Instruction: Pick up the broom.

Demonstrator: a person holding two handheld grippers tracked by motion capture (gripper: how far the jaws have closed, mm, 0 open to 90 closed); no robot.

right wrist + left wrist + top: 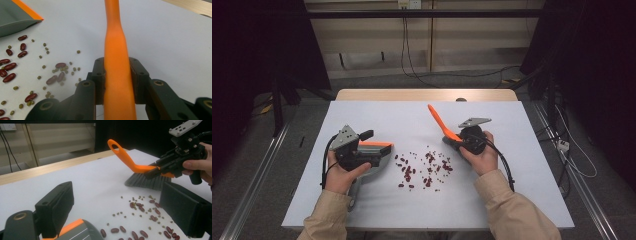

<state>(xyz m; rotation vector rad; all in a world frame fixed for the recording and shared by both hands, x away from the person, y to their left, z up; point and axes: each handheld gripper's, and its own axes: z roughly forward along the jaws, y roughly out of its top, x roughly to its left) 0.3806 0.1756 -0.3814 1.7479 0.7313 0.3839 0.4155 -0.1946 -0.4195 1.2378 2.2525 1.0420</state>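
While the white desk [362, 210] carries everything here, the sweeping itself looks barely begun, judging by how the beans lie. One grey dustpan [371, 159] with an orange lip sits at the left, near the person; the left gripper [371, 150] is over it with its fingers spread wide, though whether they press on the pan's handle I cannot tell. One orange-handled brush [443, 126] stands at the right of the spill, its handle tilting up and toward the far side, its grey bristles [147, 181] resting on the desk just beyond the scatter. The right gripper [117, 82] has its fingers clenched on that handle (the orange shaft runs straight up between them in the right gripper view).

Between pan and brush lies the spill: dark red kidney beans [407, 172], roughly two dozen as far as I can count, and many small green beans [120, 213] mixed among them, too tiny and too many to count exactly.

No beans are visible on the dustpan. So the tools are in hand, and what remains, I judge, is everything else: drawing the brush leftward through the scatter, gathering the beans against the orange lip, then lifting the pan.
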